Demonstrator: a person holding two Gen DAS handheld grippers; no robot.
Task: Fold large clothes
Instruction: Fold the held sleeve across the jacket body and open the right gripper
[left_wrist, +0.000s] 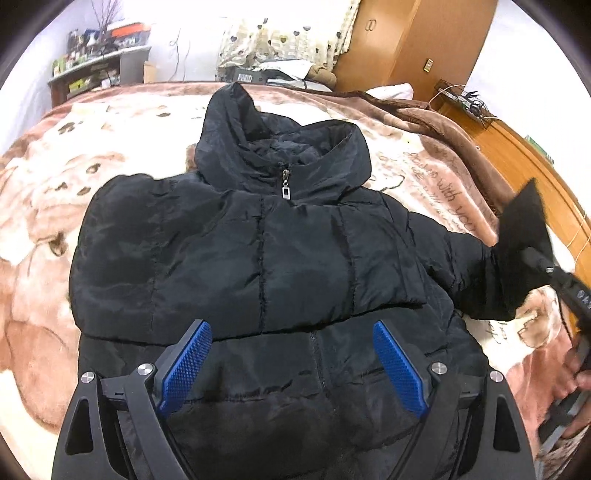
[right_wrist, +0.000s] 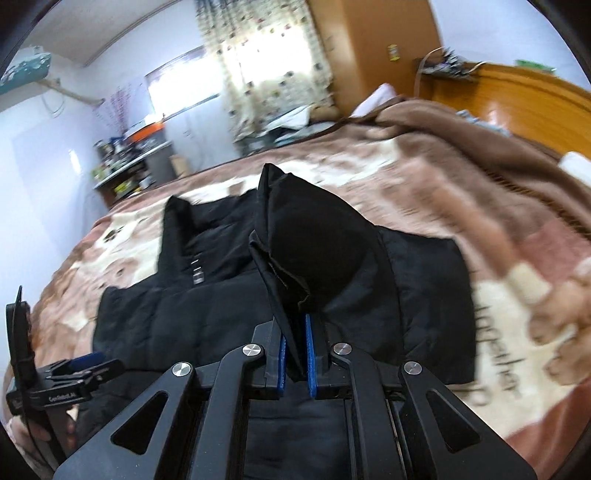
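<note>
— Where does the jacket (left_wrist: 266, 258) lie?

— Flat on the bed, front up, on a brown and cream blanket (left_wrist: 55, 206) with bear pictures. It is a black padded jacket, zipped to the collar, and the silver zip pull (left_wrist: 285, 188) hangs just under the hood (left_wrist: 240, 125), which points toward the far side of the bed.

— And the left gripper (left_wrist: 291, 363)?

— It is above the jacket's lower front with its jaws wide apart — the blue pads (left_wrist: 186, 363) touch nothing.

— The right gripper (right_wrist: 295, 362)?

— Its jaws are together, clamped on the cuff of one sleeve (right_wrist: 314, 251). The sleeve is lifted off the blanket and stands up in front of that camera, which is blurred. In the left wrist view the same sleeve (left_wrist: 480, 266) stretches out from the jacket's shoulder to the raised cuff at the picture's right edge.
</note>
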